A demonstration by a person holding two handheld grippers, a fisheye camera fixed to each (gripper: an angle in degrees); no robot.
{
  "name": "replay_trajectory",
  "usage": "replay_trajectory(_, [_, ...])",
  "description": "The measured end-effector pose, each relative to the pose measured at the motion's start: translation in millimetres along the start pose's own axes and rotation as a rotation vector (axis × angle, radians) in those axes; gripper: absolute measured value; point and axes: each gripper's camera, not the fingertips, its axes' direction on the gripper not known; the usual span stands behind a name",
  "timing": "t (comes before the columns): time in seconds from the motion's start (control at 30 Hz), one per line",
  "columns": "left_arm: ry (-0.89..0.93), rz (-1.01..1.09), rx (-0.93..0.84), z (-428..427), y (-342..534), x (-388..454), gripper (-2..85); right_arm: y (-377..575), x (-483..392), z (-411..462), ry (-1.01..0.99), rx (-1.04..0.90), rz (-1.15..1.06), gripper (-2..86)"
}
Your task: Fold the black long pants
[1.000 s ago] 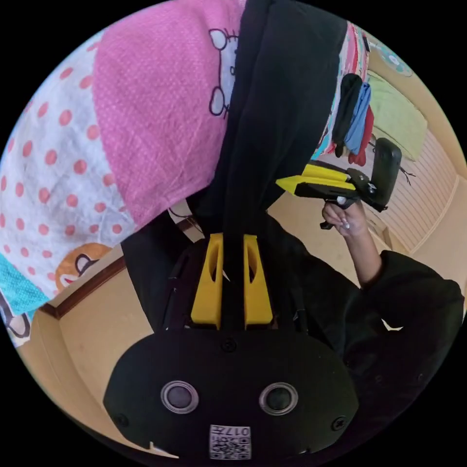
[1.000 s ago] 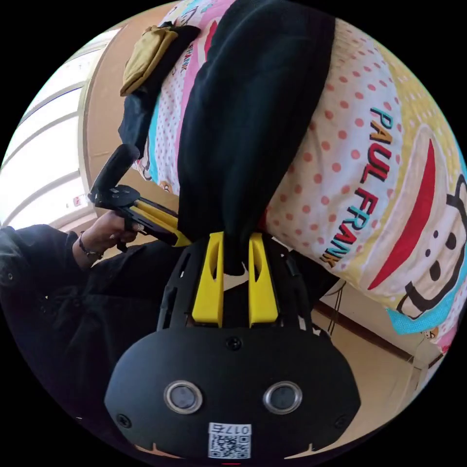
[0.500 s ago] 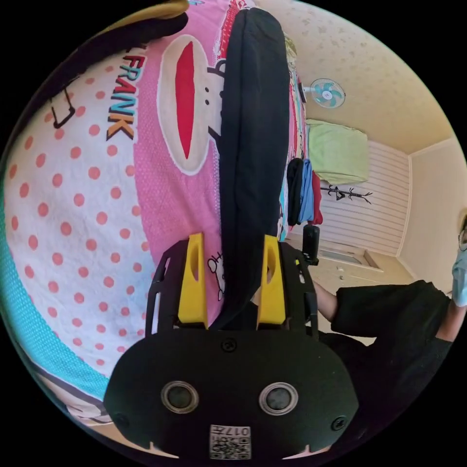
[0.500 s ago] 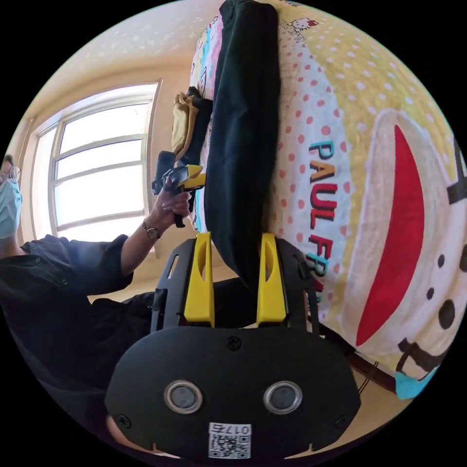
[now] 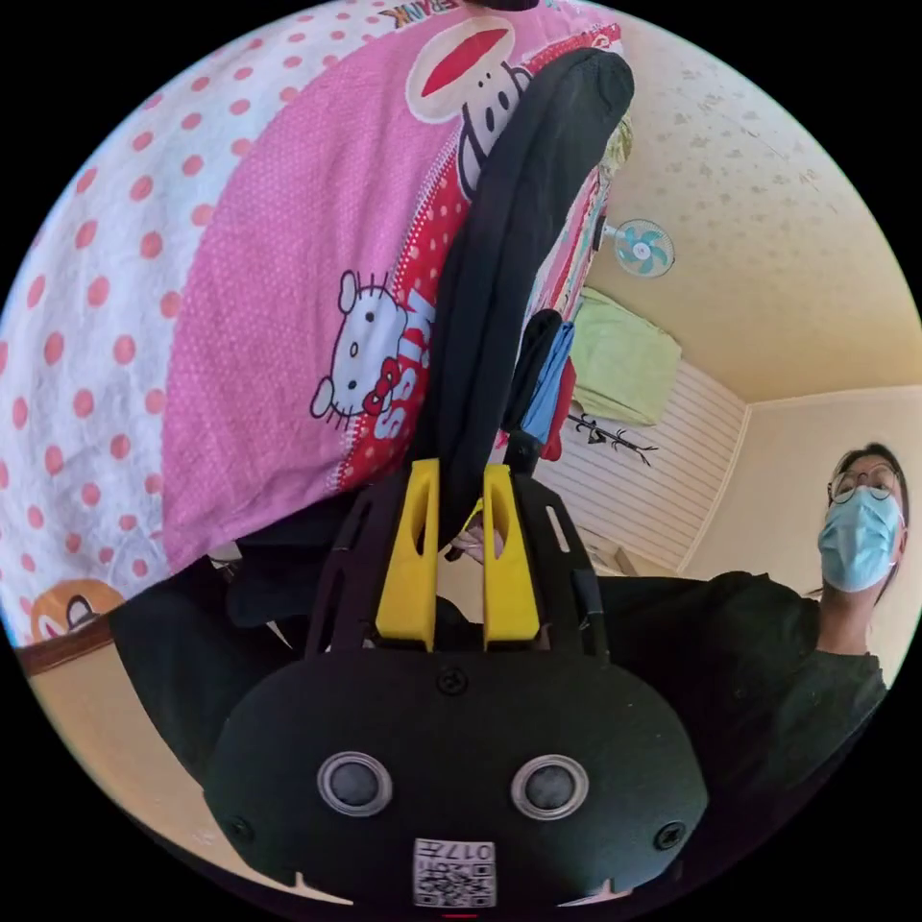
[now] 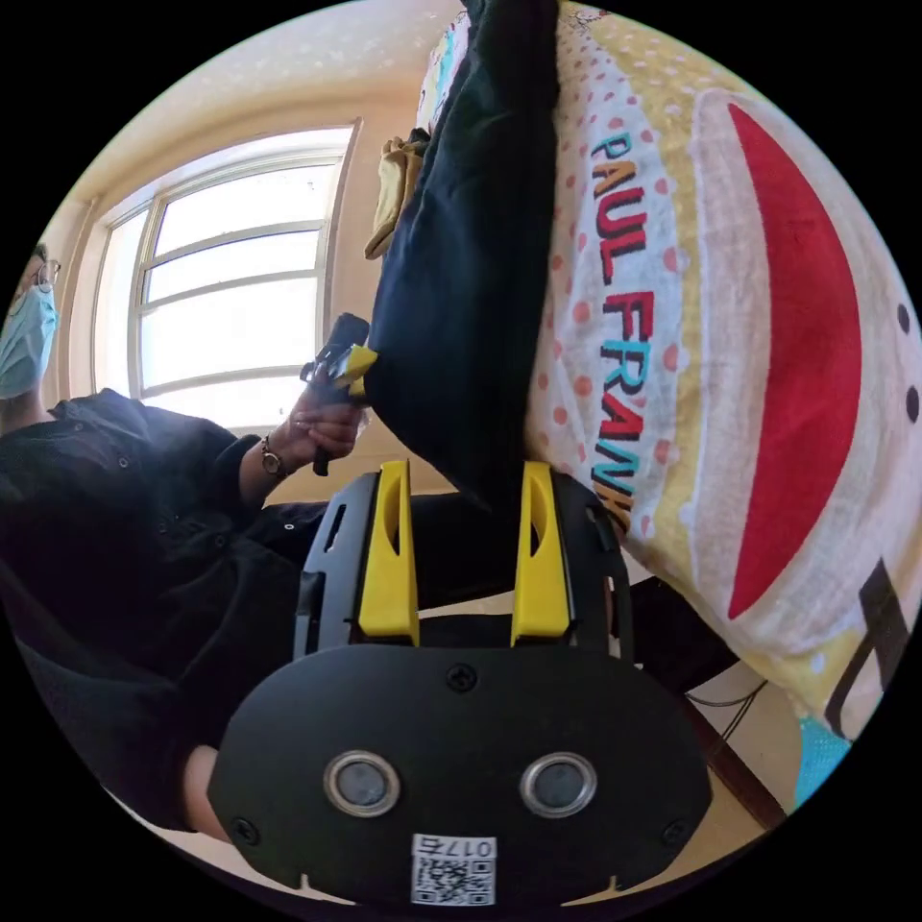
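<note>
In the left gripper view, the left gripper [image 5: 457, 490] has its yellow jaws close together, pinching the near edge of the pants [image 5: 509, 279]. The black cloth runs from between the jaws straight ahead as a narrow folded band lying on the bedspread [image 5: 240, 288]. That bedspread, pink with red dots on white, spreads to the left of the jaws. To the right of the jaws sits a person [image 5: 768, 653] in black. Farther off, past the jaw tips, clothes [image 5: 543, 384] hang on a rack, and a fan [image 5: 642, 247] is on the wall.

In the right gripper view, the right gripper [image 6: 466, 485] has its jaws spread, and the pants [image 6: 471, 288] hang down between them; I cannot tell if either jaw touches the cloth. To the left of the jaws, a hand [image 6: 322, 432] holds the left gripper [image 6: 355, 367] at the pants' edge. To the right lies the bedspread [image 6: 749, 336]. Far left is a window [image 6: 230, 288].
</note>
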Motion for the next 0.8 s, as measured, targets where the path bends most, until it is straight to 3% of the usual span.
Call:
replay_trajectory(0.13, [-0.459,-0.095,-0.036,6.2,-4.9,8.0,10.0,3.6,1.2,26.2,0.064,-0.112,0.007,17.2])
replay_trajectory(0.17, [-0.487,-0.103,-0.073,10.3,-5.1,9.5,9.5,3.7,0.7,27.9,0.070,-0.110,0.008,17.2])
replay_trajectory(0.3, [-0.442,-0.057,-0.100,6.1,-3.2,31.5,5.1,6.0,-2.6,26.9,0.049,-0.025,0.015,17.6])
replay_trajectory(0.43, [-0.108,-0.040,-0.126,-7.1,-5.0,21.5,3.9,13.6,-1.9,24.3,0.020,0.005,0.027,17.7])
replay_trajectory(0.53, [-0.224,-0.099,-0.045,-26.8,-5.0,5.4,4.0,24.6,-3.7,11.9,0.075,0.021,0.057,18.3])
replay_trajectory(0.67, [-0.028,-0.115,-0.121,-22.5,-18.3,16.9,4.4,37.2,3.2,-9.9,0.024,0.104,0.095,18.9])
replay_trajectory(0.8, [-0.115,-0.067,-0.094,-43.7,-20.2,55.2,4.2,35.4,8.7,-18.4,-0.038,0.140,0.076,19.9])
